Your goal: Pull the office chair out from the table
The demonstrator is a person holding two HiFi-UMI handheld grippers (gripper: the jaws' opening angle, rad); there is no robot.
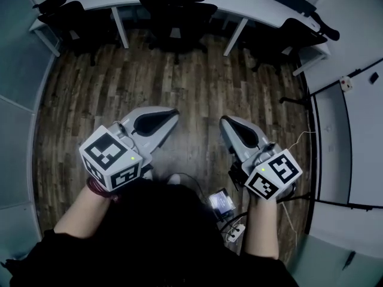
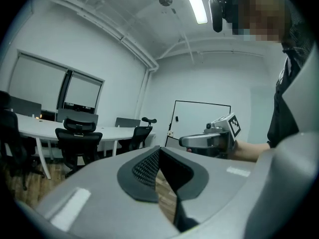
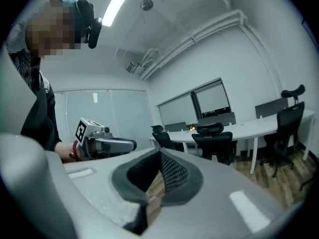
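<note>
A: Where is the office chair (image 1: 178, 8)?
B: At the middle of the tabletop's (image 1: 239, 3) near edge, pushed up against it between 2 white legs, its back toward the person. A second chair (image 1: 69, 15) stands at the tabletop's left end and a third chair (image 1: 281, 34) at its right end.
A: And the left hand-held gripper (image 1: 174, 113)?
B: Closed: its 2 jaws meet at the tip with nothing between them. It hangs over the wooden floor (image 1: 197, 76), well apart from the office chair, and points toward it.
A: The right hand-held gripper (image 1: 224, 122)?
B: Also closed and empty. It is beside the left one, about level with it, and equally far from the tabletop.
</note>
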